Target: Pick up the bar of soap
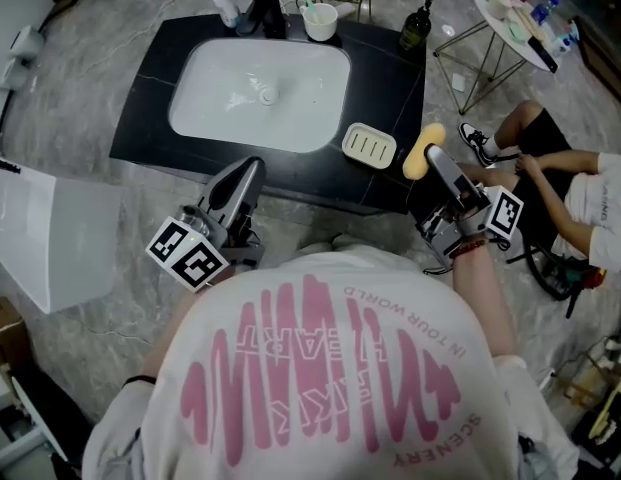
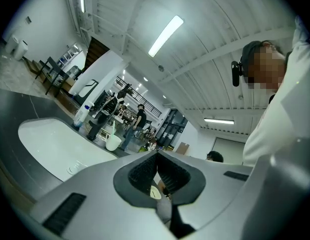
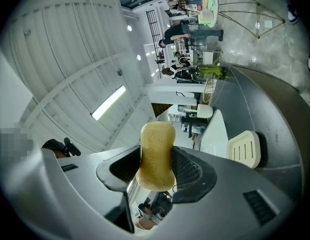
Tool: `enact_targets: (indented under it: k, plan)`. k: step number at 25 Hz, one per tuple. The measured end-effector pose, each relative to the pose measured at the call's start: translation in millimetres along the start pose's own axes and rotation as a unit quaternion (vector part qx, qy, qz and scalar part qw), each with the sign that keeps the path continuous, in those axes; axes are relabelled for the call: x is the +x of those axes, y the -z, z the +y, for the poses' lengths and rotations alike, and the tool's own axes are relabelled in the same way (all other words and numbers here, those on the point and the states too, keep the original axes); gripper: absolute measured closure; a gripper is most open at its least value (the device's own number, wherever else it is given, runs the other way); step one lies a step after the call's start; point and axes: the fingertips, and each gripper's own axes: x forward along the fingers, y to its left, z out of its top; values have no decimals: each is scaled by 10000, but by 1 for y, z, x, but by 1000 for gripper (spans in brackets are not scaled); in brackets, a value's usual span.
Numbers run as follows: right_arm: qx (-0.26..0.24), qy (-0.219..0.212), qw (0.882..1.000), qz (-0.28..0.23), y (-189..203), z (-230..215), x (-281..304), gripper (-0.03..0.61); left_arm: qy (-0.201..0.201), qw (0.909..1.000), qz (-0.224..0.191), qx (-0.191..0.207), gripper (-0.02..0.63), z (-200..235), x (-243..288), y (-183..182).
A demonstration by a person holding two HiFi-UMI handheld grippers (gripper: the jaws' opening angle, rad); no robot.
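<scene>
**Soap is up and off its dish, held in the right gripper**

From where I stand, the bar of soap (image 3: 155, 156) is in the air, pinched across its middle by the right gripper (image 1: 432, 158). Both jaws press on its flat faces, and the upper half stands proud of the tips. In the head view it hangs at about 3 o'clock from the ribbed soap dish (image 1: 370, 145). The dish sits bare on the dark counter (image 1: 150, 68), at roughly 4 o'clock from the white basin (image 1: 260, 93).

The left gripper (image 1: 248, 168) hovers at the counter's near edge, at about 6 o'clock from the basin. Its jaws are drawn together with nothing between them.

I'd say the pick-up is as good as done. What counts now is the hold:

- Soap is slick, and the bite sits low on the bar, so a jerk or a tilt could let it squirt out.
- Steady, even pressure and a level, unhurried carry would serve best.
- Squeezing harder would likely push the bar forward out of the pads.
</scene>
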Motion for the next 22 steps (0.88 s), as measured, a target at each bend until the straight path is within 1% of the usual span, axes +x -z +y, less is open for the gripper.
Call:
enact_targets:
  k: [6, 12, 22]
  plan:
    - [-237, -134, 9995, -176, -1, 13, -18, 382, 148, 9998, 118, 6, 604, -6, 4, 4]
    - [-212, -202, 9993, -253, -1, 16, -25, 382, 170, 9998, 131, 0, 604, -10, 5, 6]
    - [-247, -126, 9992, -294, -10, 8, -33, 382, 130, 9999, 96, 39, 604, -13, 9, 10]
